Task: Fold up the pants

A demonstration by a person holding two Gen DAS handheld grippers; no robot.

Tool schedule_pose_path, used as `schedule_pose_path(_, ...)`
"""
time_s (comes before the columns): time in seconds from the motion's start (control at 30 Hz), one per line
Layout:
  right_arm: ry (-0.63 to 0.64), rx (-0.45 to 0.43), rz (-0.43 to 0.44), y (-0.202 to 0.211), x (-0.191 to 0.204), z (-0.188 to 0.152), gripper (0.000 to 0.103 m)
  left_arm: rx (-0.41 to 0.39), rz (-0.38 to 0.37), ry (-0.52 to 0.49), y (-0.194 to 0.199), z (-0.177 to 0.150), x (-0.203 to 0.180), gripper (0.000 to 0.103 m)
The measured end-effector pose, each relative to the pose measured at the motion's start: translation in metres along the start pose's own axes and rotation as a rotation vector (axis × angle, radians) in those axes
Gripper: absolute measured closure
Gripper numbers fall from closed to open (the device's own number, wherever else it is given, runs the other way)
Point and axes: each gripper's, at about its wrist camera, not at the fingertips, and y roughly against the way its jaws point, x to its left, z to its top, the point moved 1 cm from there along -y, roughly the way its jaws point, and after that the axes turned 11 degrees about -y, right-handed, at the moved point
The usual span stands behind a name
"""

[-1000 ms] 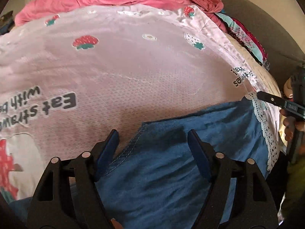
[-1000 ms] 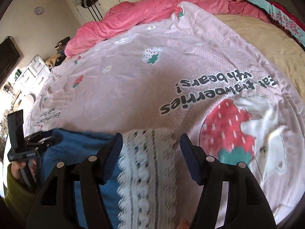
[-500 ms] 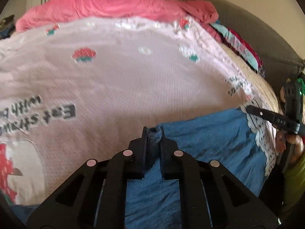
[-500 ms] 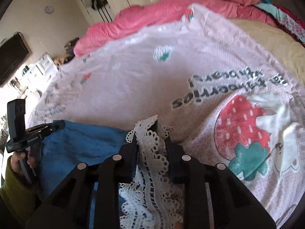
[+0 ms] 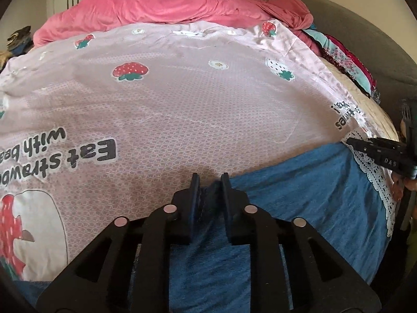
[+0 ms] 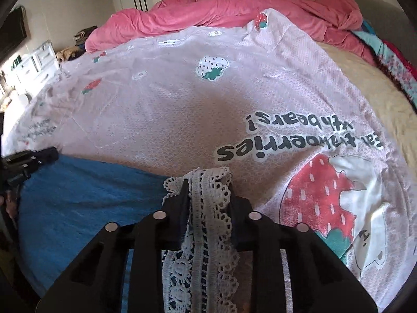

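— Lying along the near edge of the bed, on the strawberry sheet (image 5: pixel 182 109), are the blue pants (image 5: pixel 299 208)?

— Yes. The left claw (image 5: pixel 210 190) is clenching a fold of blue cloth, while the right claw (image 6: pixel 207 187) is gripping the white lace trim (image 6: pixel 206 208) at the other end.

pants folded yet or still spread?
Spread. The blue pants lie flat on the strawberry bedsheet, with no fold visible; left gripper pinches one edge, right gripper the lace hem.

"Eat strawberries with bears!" on bedsheet (image 6: pixel 182 109)
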Motion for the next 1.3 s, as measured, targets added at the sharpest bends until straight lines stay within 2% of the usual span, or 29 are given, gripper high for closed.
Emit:
schedule_pose_path(0.07, -0.001, -0.033, -0.005, 0.005, 0.0, -0.002, 0.067, -0.003, 0.016, 0.005, 0.003, -0.001, 0.0, 0.084)
schedule_pose_path(0.17, -0.103, -0.105, 0.049, 0.03, -0.017, -0.002, 0.065, -0.012, 0.021, 0.025, 0.018, -0.005, 0.001, 0.074)
schedule_pose_path(0.23, -0.237, -0.105, 0.133, 0.051, -0.036, -0.008, 0.057, -0.023, -0.001, 0.042, 0.033, -0.011, -0.002, 0.064)
schedule_pose_path(0.3, -0.307, -0.104, 0.21, 0.071, -0.045, -0.022, 0.056, -0.024, 0.009, 0.027, 0.043, -0.015, -0.008, 0.063)
schedule_pose_path(0.43, -0.28, -0.051, 0.216, 0.102, -0.042, -0.063, 0.054, -0.045, -0.003, 0.012, 0.068, -0.032, -0.027, 0.054)
schedule_pose_path(0.6, -0.231, 0.03, 0.223, 0.119, -0.038, -0.092, 0.053, -0.047, -0.009, 0.012, 0.093, -0.062, -0.047, 0.05)
schedule_pose_path(0.77, -0.189, 0.073, 0.189, 0.116, -0.037, -0.103, 0.053, -0.005, 0.068, 0.004, 0.106, -0.094, -0.05, 0.047)
schedule_pose_path(0.83, -0.205, 0.121, 0.181, 0.104, -0.042, -0.106, 0.053, 0.01, 0.095, 0.024, 0.109, -0.102, -0.044, 0.046)
schedule_pose_path(0.93, -0.214, 0.178, 0.228, 0.093, -0.043, -0.115, 0.057, 0.032, 0.162, 0.025, 0.111, -0.112, -0.038, 0.042)
schedule_pose_path(1.07, -0.225, 0.163, 0.242, 0.098, -0.042, -0.119, 0.057, 0.043, 0.169, 0.025, 0.111, -0.12, -0.037, 0.042)
schedule_pose_path(1.2, -0.216, 0.153, 0.236, 0.098, -0.039, -0.12, 0.07, 0.052, 0.188, 0.003, 0.11, -0.122, -0.042, 0.038)
schedule_pose_path(1.23, -0.208, 0.149, 0.241, 0.1, -0.037, -0.121, 0.077, 0.054, 0.191, 0.0, 0.11, -0.124, -0.043, 0.038)
schedule_pose_path(1.3, -0.192, 0.134, 0.266, 0.106, -0.035, -0.12, 0.081, 0.06, 0.194, 0.0, 0.108, -0.124, -0.041, 0.038)
